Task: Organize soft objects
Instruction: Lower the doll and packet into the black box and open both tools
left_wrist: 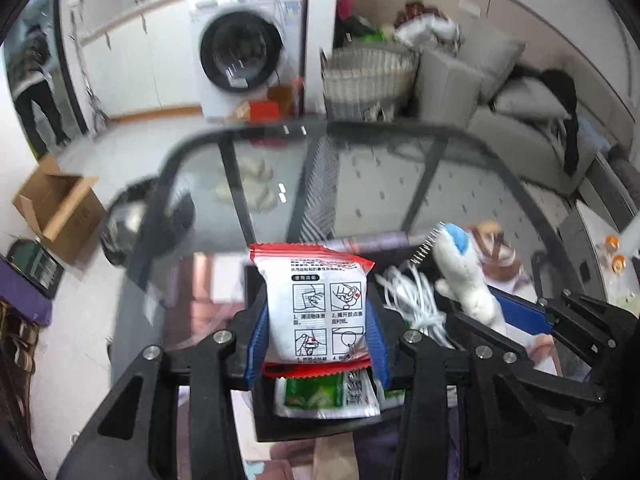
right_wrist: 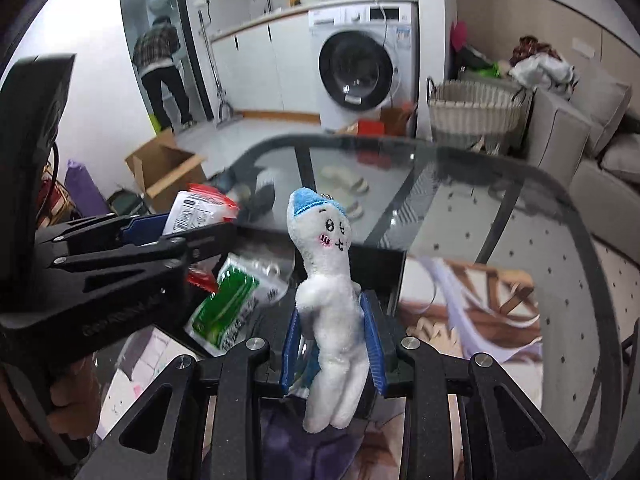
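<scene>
Left gripper (left_wrist: 318, 344) clamped on a white packet (left_wrist: 316, 308) with red edges, blue pads pressing both sides, centre-bottom of the left view. Under it a green packet (left_wrist: 320, 396) lies in a black box (left_wrist: 320, 430). Right gripper (right_wrist: 334, 344) narrow, pinching a white plush doll (right_wrist: 332, 320) with a blue cap, upright, centre of the right view. Both hang over the box on the glass table (right_wrist: 500, 208). White cable (left_wrist: 412, 304) bundle sits right of the packet.

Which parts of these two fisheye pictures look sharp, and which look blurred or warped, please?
Left wrist view: the red-edged white sachet in the left gripper is crisp; the washing machine smears. Right wrist view: the white plush doll with blue cap in the right gripper is sharp; the glass table rim bows.
</scene>
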Motion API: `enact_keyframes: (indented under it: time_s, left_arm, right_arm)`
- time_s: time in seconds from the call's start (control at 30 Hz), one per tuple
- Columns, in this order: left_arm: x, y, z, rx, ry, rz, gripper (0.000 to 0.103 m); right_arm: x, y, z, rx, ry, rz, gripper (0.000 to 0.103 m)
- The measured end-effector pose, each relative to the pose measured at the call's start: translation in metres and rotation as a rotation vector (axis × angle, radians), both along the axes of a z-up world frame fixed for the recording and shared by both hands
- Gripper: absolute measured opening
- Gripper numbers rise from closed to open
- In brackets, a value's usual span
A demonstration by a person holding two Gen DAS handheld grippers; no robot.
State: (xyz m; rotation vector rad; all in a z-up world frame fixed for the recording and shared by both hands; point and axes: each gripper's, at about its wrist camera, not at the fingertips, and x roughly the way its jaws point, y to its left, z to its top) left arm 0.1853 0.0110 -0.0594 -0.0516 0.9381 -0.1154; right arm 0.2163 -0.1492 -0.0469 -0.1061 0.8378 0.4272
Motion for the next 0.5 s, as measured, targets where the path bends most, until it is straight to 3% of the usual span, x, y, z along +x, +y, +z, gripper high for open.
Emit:
enact_keyframes:
  time_s: [0.17,0.37,0.5]
  left_arm:
    - [0.007,-0.007,-0.02,-0.002,0.107,-0.024,0.041]
    - [0.007,-0.008,-0.024,0.02,0.122,-0.012,0.044]
    - [0.003,-0.006,-0.018,0.019,0.086,-0.017,0.063]
  right_arm:
    - [0.004,0.001,-0.016,-0.004,0.048,0.006,0.029]
    - [0.008,-0.001,-0.021,0.015,0.092,-0.001,0.031]
    - [0.009,-0.005,-0.02,0.037,0.115,-0.005,0.035]
